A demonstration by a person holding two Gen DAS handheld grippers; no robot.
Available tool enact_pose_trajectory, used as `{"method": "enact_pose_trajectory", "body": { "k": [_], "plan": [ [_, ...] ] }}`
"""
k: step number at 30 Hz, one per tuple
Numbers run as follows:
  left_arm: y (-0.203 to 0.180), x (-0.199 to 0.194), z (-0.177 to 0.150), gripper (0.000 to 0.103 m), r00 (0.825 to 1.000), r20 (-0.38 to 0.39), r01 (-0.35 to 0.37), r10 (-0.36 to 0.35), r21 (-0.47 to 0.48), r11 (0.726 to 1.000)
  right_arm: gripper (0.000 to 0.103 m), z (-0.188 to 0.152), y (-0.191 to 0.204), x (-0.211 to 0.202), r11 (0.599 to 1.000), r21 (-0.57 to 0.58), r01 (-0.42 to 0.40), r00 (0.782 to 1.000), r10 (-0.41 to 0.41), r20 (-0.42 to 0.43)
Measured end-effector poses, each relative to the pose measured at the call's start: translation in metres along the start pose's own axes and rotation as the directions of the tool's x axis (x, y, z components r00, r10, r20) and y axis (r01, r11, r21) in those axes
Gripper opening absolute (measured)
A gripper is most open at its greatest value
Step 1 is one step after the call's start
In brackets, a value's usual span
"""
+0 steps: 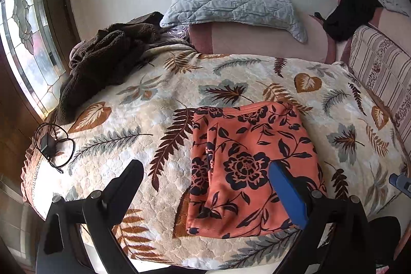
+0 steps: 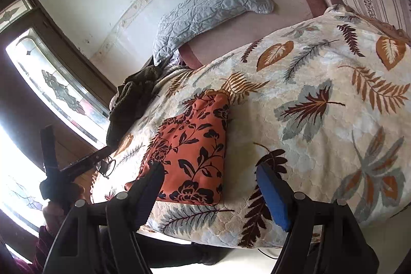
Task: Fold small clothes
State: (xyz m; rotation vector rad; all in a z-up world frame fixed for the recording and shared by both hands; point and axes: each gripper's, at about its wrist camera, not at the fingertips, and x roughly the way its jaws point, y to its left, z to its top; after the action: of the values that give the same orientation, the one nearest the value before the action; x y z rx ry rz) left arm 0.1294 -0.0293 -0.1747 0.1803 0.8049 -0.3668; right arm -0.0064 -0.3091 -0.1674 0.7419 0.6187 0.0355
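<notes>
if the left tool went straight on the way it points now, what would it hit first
Most likely the orange floral cloth lying folded on the leaf-print blanket; the open left tool points down at its left edge, though depth is unclear.

Black two-finger grippers with silver pivot bolts, one blue-padded finger [image 1: 287,194] each; dark red sleeve [image 2: 42,245].

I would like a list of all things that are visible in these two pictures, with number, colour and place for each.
folded garment: one, orange with black flowers, on the blanket near the front edge
blanket: one, cream with leaf print, covering the bed
pillow: one, pale blue quilted, at the wall
fleece garment: one, dark brown, crumpled near the window
cable with adapter: one, black, at the bed's window-side edge
black cloth: one, far corner
striped cushion: one, pink and white, opposite the window
window: one, patterned glass
left gripper: open, above the folded garment
right gripper: open, empty
hand: one, holding the left gripper
</notes>
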Motion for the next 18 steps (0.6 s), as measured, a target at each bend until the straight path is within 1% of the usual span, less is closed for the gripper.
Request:
{"method": "enact_pose_trajectory", "body": {
  "k": [4, 6, 8, 11, 13, 15, 17, 18],
  "plan": [
    [0.014, 0.012, 0.003, 0.098, 1.0, 0.004, -0.013, 0.013, 0.016, 1.0, 0.077, 0.005, 0.004, 0.021, 1.0, -0.01, -0.01, 1.0, 0.009, -0.018],
    [0.021, 0.019, 0.003, 0.098, 1.0, 0.001, -0.006, 0.006, 0.033, 0.999, 0.077, 0.011, 0.008, 0.03, 1.0, -0.028, -0.012, 1.0, 0.011, -0.021],
    [0.028, 0.027, 0.003, 0.098, 1.0, -0.024, 0.006, -0.005, 0.031, 1.0, 0.077, 0.018, 0.01, 0.04, 0.999, -0.032, -0.019, 1.0, 0.018, -0.023],
    [0.041, 0.034, 0.002, 0.098, 0.999, -0.024, 0.022, -0.022, 0.017, 1.0, 0.077, 0.029, 0.015, 0.057, 0.998, -0.04, -0.053, 0.998, 0.053, -0.017],
    [0.045, 0.036, 0.004, 0.098, 1.0, -0.008, 0.024, -0.024, 0.011, 1.0, 0.074, 0.036, 0.024, 0.075, 0.996, -0.064, -0.067, 0.997, 0.065, -0.033],
    [0.045, 0.041, 0.007, 0.098, 1.0, -0.001, 0.012, -0.012, 0.006, 1.0, 0.058, 0.043, 0.035, 0.097, 0.993, -0.097, -0.067, 0.997, 0.062, -0.049],
    [0.039, 0.05, 0.012, 0.098, 1.0, -0.011, -0.007, 0.007, 0.019, 1.0, 0.053, 0.05, 0.044, 0.127, 0.991, -0.116, -0.061, 0.995, 0.051, -0.088],
    [0.034, 0.056, 0.015, 0.098, 1.0, -0.026, -0.007, 0.008, 0.031, 0.999, 0.05, 0.054, 0.047, 0.142, 0.991, -0.126, -0.043, 0.995, 0.031, -0.099]
  ]
}}
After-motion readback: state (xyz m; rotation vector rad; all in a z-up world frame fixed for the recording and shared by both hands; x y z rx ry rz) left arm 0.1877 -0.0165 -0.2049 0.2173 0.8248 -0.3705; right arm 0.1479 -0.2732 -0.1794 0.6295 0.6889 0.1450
